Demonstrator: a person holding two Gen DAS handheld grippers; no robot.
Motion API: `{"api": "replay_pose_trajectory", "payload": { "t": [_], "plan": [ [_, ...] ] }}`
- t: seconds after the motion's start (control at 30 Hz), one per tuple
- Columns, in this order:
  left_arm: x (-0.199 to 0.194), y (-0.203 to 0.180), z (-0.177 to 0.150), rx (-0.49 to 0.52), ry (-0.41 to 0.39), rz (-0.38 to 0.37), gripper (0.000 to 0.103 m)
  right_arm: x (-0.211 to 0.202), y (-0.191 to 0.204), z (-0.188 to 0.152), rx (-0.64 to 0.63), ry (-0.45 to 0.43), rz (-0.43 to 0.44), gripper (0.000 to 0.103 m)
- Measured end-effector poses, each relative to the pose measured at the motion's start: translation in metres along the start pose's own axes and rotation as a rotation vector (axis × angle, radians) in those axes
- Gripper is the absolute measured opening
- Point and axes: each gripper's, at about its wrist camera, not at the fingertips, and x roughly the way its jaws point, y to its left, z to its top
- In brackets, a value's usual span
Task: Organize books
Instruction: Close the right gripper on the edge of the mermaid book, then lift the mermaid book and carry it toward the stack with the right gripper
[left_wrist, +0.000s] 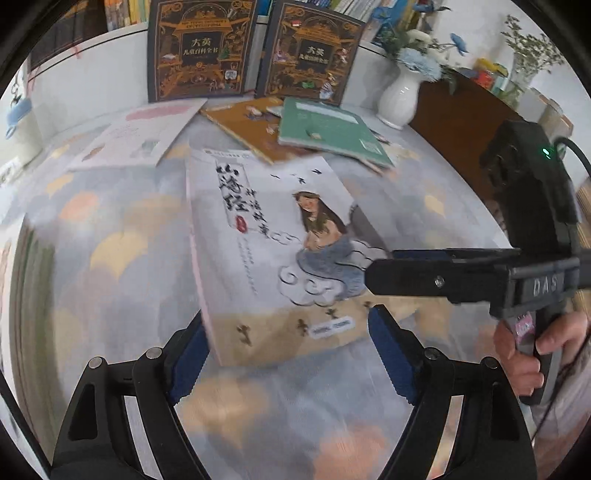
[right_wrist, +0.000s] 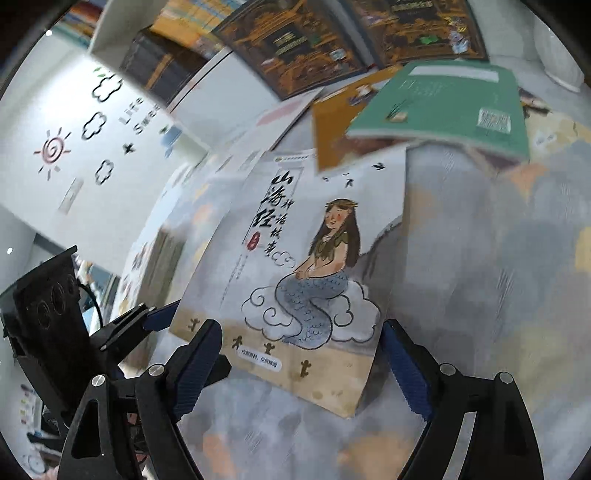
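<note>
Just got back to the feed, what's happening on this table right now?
Both grippers are working the mermaid book lying on the patterned tablecloth. The left gripper is open, straddling its near edge; the right gripper is open at its other side. A green book, orange book and pink booklet lie scattered behind it.

Mermaid book: large brush title 山海经, smaller characters beside it 神话故事; a red seal below, unreadable. White label near its bottom edge, too small to read.

Two dark ornate books: left one reads 大英 / 儿童百科全书; right one 大英, second line blurred.

Right tongs: "DAS" on the body.

Wall: "Life", "Swee…" cut off.
</note>
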Motion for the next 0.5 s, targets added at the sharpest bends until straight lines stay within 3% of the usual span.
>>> {"api": "replay_pose_trajectory", "payload": {
  "t": [0.17,0.23,0.37,0.47,0.5],
  "plan": [
    [-0.029,-0.017,-0.062,0.023,0.016,-0.023,0.079,-0.003,0.025,-0.057,-0.073,0.08,0.029,0.086],
    [-0.031,-0.014,-0.074,0.026,0.047,-0.017,0.068,-0.004,0.026,-0.069,-0.083,0.092,0.024,0.083],
    [-0.026,0.016,-0.065,-0.045,0.048,0.099,0.065,-0.008,0.014,-0.061,-0.051,0.075,0.006,0.079],
    [-0.016,0.046,-0.047,-0.152,0.074,0.111,0.06,-0.002,0.002,-0.048,0.005,0.105,0.055,0.076],
    [-0.012,0.052,-0.042,-0.163,0.084,0.116,0.053,-0.001,0.001,-0.046,0.011,0.119,0.072,0.076]
  ]
}}
